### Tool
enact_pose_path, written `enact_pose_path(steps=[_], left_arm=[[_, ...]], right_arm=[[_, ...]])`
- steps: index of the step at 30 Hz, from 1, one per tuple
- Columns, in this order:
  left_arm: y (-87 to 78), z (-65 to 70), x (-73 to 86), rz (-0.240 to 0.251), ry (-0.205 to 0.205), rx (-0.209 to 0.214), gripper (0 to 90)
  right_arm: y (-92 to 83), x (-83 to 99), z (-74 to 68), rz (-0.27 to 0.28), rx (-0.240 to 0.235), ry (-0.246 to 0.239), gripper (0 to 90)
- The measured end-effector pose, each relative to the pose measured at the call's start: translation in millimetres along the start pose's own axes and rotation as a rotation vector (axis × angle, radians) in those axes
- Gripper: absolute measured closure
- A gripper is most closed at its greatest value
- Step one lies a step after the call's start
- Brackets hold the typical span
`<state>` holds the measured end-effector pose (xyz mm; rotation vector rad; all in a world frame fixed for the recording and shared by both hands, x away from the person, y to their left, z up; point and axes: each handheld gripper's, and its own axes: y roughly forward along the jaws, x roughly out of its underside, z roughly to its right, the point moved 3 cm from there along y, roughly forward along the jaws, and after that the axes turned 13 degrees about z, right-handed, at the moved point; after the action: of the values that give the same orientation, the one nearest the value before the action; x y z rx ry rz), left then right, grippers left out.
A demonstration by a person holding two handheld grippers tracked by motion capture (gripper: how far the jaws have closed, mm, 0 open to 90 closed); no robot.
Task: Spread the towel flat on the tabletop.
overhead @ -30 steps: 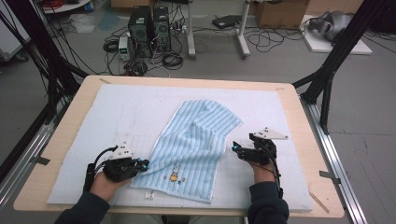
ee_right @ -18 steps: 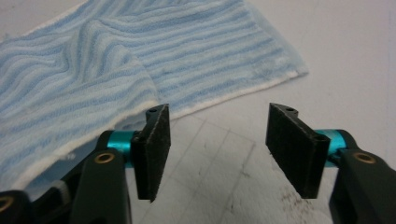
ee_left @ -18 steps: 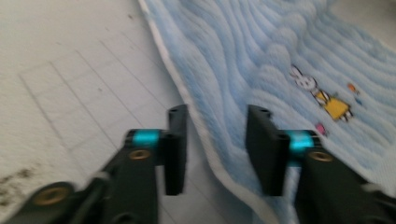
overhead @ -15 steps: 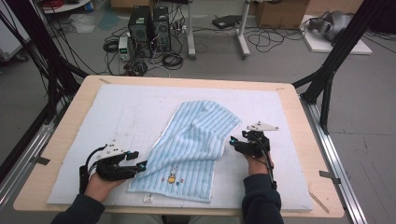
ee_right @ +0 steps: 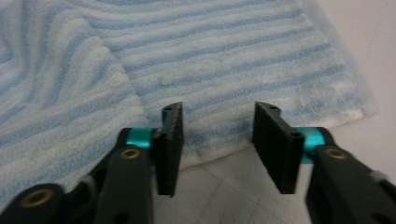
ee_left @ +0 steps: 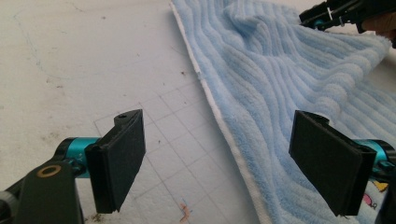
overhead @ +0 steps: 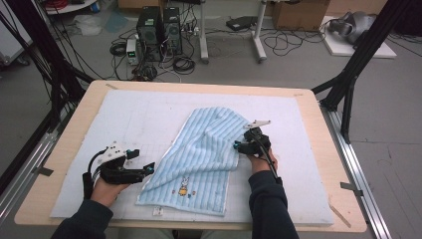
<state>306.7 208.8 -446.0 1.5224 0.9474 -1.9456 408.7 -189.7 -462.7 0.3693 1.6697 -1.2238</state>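
A blue-and-white striped towel (overhead: pixel 204 154) lies rumpled in the middle of the white mat (overhead: pixel 149 114), with a small cartoon print near its front edge. My left gripper (overhead: pixel 148 169) rests at the towel's front left edge. Its jaws have just been opening and stand wide apart (ee_left: pixel 229 158), with the towel's white-hemmed edge (ee_left: pixel 289 74) on the mat between them, touching neither pad. My right gripper (overhead: pixel 238 146) is at the towel's right edge. Its jaws (ee_right: pixel 217 130) have just been closing and stand half apart over the hem (ee_right: pixel 210 60), gripping nothing.
The mat covers a wooden table (overhead: pixel 74 109) with bare mat to the left, right and back of the towel. A small white tag (overhead: pixel 157 211) lies at the mat's front edge. Black frame poles (overhead: pixel 358 64) stand at the table's corners.
The left gripper's jaws opened at the towel's left edge. The right hand moved left and away from me to the towel's right edge, and its jaws narrowed.
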Motion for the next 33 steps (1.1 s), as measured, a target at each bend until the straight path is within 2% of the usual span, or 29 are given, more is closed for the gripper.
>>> enact_pose_path(steps=[3, 5, 7, 9, 12, 17, 19, 23, 25, 27, 29, 33], left_arm=[[0.5, 0.2, 0.2, -0.003, -0.007, -0.009, 19.1], [0.9, -0.6, 0.3, -0.007, -0.008, -0.014, 19.1], [1.5, -1.3, 0.6, -0.01, -0.014, -0.021, 19.3], [2.3, -0.8, 0.9, -0.01, -0.022, -0.021, 19.5], [3.7, 0.5, 0.7, -0.014, -0.023, -0.018, 20.3], [7.3, 0.8, 1.2, -0.022, -0.032, -0.018, 20.6], [8.4, 1.3, 1.2, -0.032, -0.023, -0.018, 20.7], [10.6, 3.7, 0.4, -0.03, -0.025, -0.019, 21.1], [11.2, 4.8, 0.0, -0.031, -0.024, -0.019, 21.2], [11.8, 5.5, -0.7, -0.034, -0.017, -0.015, 21.3], [12.6, 6.4, -1.4, -0.034, -0.016, -0.014, 21.3], [14.8, 7.4, -2.7, -0.033, -0.011, -0.012, 21.5]], right_arm=[[-0.6, 0.2, 3.6, 0.009, -0.036, 0.02, 80.6], [-0.1, 0.1, 7.7, 0.014, -0.047, 0.029, 85.0], [1.9, -1.8, 11.7, 0.01, -0.033, 0.006, 85.3], [4.5, -5.4, 16.9, 0.006, 0.003, -0.014, 85.5], [8.0, -10.3, 27.9, 0.006, 0.053, -0.018, 85.5], [9.0, -14.9, 47.9, 0.037, 0.128, 0.02, 85.4], [8.5, -13.5, 53.3, 0.045, 0.155, 0.048, 85.3], [6.0, -12.6, 60.2, 0.056, 0.228, 0.051, 85.2], [4.8, -13.2, 61.4, 0.074, 0.24, 0.072, 82.8], [4.4, -13.2, 60.1, 0.075, 0.237, 0.082, 71.3], [0.4, -15.4, 58.1, 0.091, 0.221, 0.091, 63.8], [-17.7, -21.0, 51.7, 0.163, 0.188, 0.093, 53.3]])
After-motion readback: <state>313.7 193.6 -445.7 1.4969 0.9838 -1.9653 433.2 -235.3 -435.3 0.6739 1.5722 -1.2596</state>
